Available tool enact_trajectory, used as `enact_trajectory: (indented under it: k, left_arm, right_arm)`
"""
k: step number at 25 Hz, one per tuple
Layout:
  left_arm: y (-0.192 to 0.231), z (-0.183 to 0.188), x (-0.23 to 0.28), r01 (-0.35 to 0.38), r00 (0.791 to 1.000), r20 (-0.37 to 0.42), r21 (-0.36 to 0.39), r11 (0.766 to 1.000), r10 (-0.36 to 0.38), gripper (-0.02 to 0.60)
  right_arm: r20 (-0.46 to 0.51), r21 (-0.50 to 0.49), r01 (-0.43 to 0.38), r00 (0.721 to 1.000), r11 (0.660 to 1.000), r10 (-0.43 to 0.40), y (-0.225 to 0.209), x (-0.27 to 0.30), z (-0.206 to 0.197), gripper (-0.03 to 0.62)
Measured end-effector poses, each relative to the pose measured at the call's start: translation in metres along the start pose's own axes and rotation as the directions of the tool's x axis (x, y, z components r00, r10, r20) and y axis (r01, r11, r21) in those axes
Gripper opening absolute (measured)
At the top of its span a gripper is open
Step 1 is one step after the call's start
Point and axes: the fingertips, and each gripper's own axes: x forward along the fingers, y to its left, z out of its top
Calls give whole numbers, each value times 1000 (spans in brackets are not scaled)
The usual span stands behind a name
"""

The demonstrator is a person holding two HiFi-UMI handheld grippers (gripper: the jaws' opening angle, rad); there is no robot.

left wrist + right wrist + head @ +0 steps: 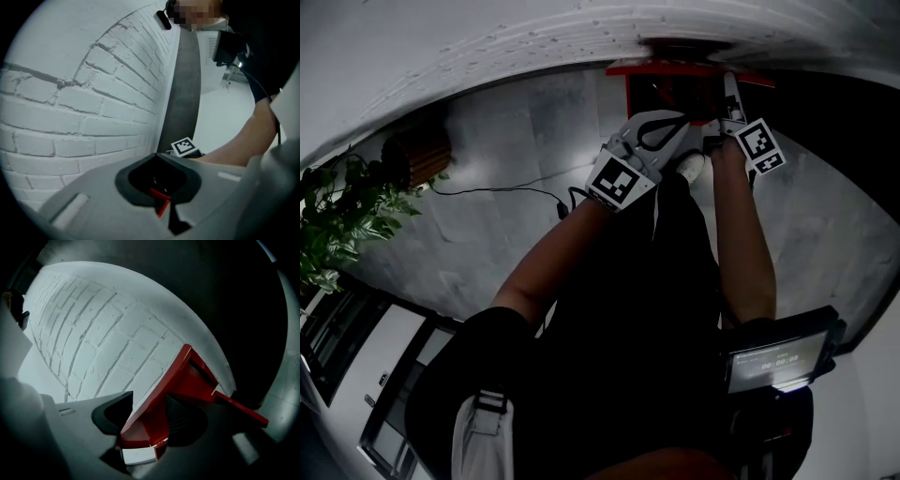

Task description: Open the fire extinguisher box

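- Fire extinguisher box [199, 380] stands at the foot of the brick wall [93, 348], door [161, 390] seemingly ajar.
- Right gripper [147, 423] fingers pinch the door edge; left gripper [161, 187] fingers are closed and empty.
- Next: swing the door wider.

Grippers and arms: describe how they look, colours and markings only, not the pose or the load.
The left gripper and right gripper have light grey plastic bodies with dark fingers, ridged on the right one. Each carries a cube printed with black-and-white square markers. The arms are bare below short black sleeves.
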Motion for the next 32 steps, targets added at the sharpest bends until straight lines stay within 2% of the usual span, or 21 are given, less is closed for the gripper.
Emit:
enact_trajectory:
  k: [8, 14, 18, 22, 25, 27, 32]
  left_arm:
    - [10, 6, -4, -7, 1000, -4, 13, 1000, 7, 3]
    - [16, 12, -5, -14, 1000, 15, -19, 1000, 15, 3]
    - [20, 16, -9, -22, 1000, 17, -7, 1000, 22, 3]
    - [28, 13, -12, -37, 999, 12, 3, 999, 37, 3]
    - [31, 16, -13, -50, 999, 22, 14, 999, 49, 3]
    - [31, 20, -14, -56, 998, 26, 22, 998, 56, 3]
    - [31, 25, -18, -55, 997, 46, 34, 998, 54, 3]
  right_arm:
    - [-16, -38, -34, 999, 999, 33, 14, 19, 11, 222]
    - [-13, -40, -103, 995, 994, 102, 27, 30, 15, 264]
    - [-19, -61, -91, 996, 994, 90, 29, 33, 17, 264]
    - [-45, -141, -102, 994, 985, 96, 36, 31, 9, 250]
    - [-73, -264, -148, 988, 953, 134, 53, 26, 5, 177]
    - [-89, -329, -211, 977, 920, 192, 72, 21, 4, 104]
    - [-136, -468, -356, 933, 809, 332, 120, 6, 3, 8]
